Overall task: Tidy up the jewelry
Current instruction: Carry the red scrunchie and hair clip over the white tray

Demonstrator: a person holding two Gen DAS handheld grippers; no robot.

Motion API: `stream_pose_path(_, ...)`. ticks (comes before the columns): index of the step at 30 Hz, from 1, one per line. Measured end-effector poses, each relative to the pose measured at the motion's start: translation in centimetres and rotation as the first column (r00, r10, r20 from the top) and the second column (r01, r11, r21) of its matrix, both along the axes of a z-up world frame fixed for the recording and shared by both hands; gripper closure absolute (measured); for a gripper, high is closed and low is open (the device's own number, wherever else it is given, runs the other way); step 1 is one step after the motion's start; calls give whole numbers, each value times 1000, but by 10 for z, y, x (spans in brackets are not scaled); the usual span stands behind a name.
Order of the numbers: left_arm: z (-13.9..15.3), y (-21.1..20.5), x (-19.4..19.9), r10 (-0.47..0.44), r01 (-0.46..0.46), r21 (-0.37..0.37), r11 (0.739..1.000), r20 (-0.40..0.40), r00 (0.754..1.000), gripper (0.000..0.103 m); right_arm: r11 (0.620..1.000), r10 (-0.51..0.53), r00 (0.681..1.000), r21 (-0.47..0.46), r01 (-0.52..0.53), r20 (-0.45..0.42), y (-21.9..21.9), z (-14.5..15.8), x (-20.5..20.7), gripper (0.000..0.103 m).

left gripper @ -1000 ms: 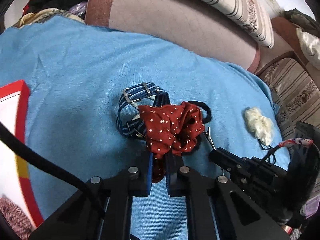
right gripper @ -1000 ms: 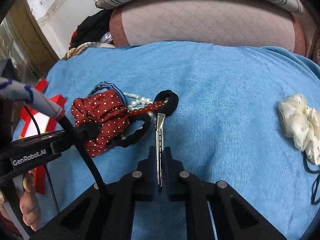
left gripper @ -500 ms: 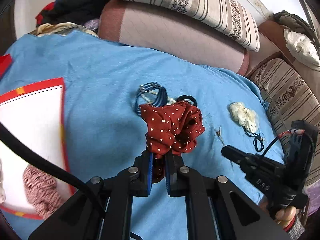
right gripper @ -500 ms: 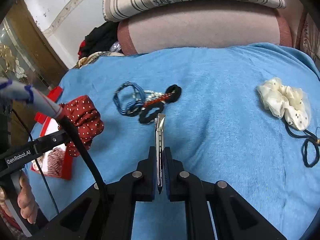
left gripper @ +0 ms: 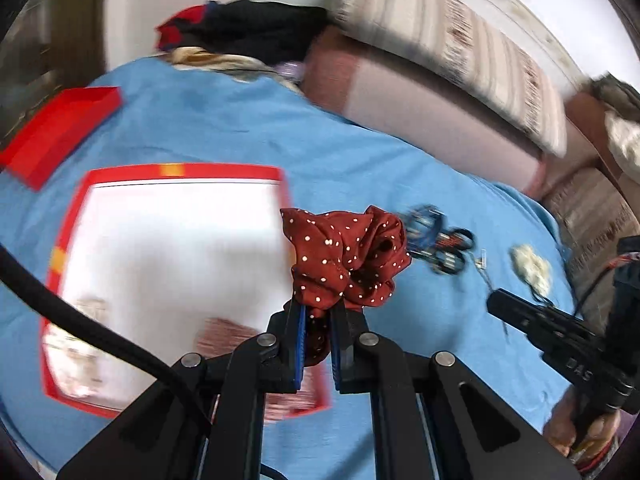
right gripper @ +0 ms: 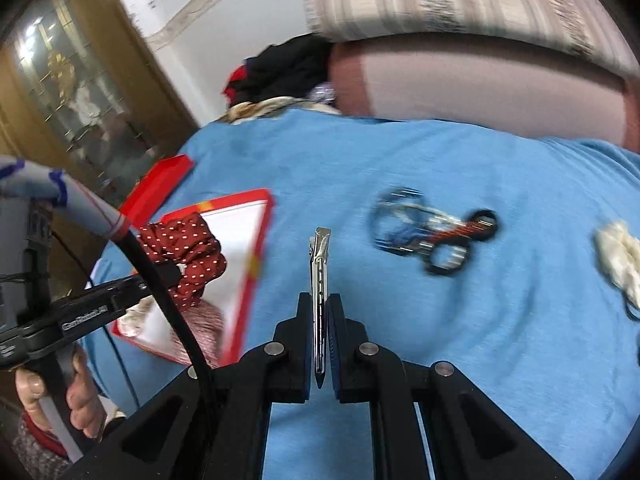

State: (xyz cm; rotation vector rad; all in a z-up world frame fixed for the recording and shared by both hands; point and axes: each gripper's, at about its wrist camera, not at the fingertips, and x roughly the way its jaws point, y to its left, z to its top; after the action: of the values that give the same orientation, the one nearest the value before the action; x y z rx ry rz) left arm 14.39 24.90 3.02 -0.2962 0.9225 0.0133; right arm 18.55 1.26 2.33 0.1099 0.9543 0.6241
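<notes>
My left gripper is shut on a red white-dotted scrunchie and holds it in the air at the right edge of a red-rimmed white box. The scrunchie also shows in the right wrist view. My right gripper is shut on a silver hair clip, lifted above the blue cloth. A tangle of blue strap, beads and black hair ties lies on the cloth to the right; it also shows in the left wrist view.
A cream scrunchie lies at the far right with a black tie near it. The red box lid lies at the back left. Pillows and a clothes heap line the back. The box holds fabric pieces.
Both grippers swung left with their loads. The red scrunchie has come up to the white box's edge; the jewellery tangle now lies further right in both views.
</notes>
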Motion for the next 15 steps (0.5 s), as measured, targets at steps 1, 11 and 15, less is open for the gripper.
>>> stream_pose_path(1,0,12,-1,18,-18,6,1000,-3,1000,94,1000,13,1000,3,-13,0,9,0,0,95)
stream_pose_path(11,-16,111,4,162,-159,59,985,-40,986,94,990,142,990,-5,-142,-17,115,-9,16,95)
stream_pose_path(15,-27,131,13,184,-178,87,980,-59,981,94,986,165,985,-21,-166,-44,142,-22,26,95)
